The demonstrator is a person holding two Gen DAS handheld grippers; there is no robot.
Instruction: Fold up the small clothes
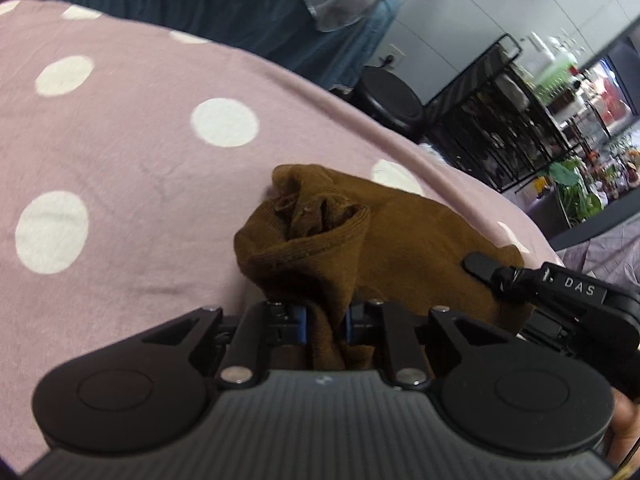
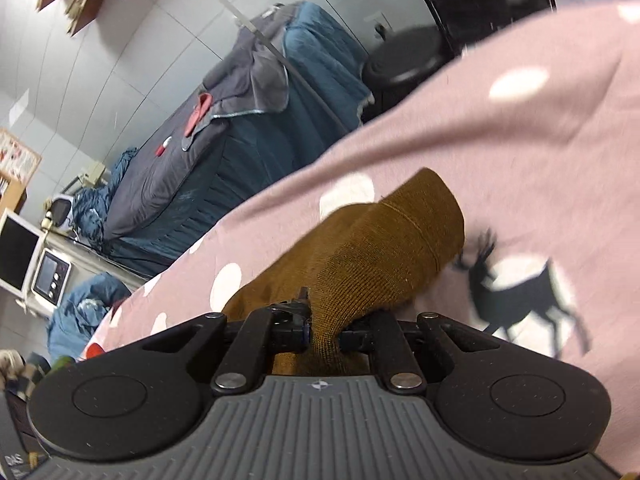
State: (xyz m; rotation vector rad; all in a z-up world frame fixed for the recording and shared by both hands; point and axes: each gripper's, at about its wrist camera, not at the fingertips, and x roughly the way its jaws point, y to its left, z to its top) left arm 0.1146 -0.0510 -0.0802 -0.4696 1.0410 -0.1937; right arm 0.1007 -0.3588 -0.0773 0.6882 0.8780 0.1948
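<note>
Left wrist view: the left gripper (image 1: 326, 322) has its jaws clenched on a bunched fold of the brown sock (image 1: 320, 248), cloth pinched between the blue pads. The sock's open cuff gapes at about 12 o'clock from the jaws, and its body spreads toward 2 o'clock over the pink polka-dot sheet (image 1: 132, 148). At 3 o'clock the right gripper (image 1: 480, 266) reaches in, one black finger lying on the sock's far edge. The sheet's edge curves from 11 o'clock down to 3 o'clock; the wide bare stretch from 9 to 12 o'clock is open room. Beyond the edge stand a black stool (image 1: 390, 100) and a black wire rack (image 1: 504, 120).

Right wrist view: the right gripper (image 2: 323, 330) likewise grips the brown sock (image 2: 384, 256), knit fabric squeezed between its jaws. The sock's closed end points to 1 o'clock, lifted off the sheet (image 2: 540, 152). Only here shows a dark deer print (image 2: 516, 300) at 3 o'clock, just beside the sock, and a blue-covered bed (image 2: 256, 160) at 11 o'clock past the sheet's edge. The left gripper cannot be made out here. The sock's open cuff shows only in the left view.
</note>
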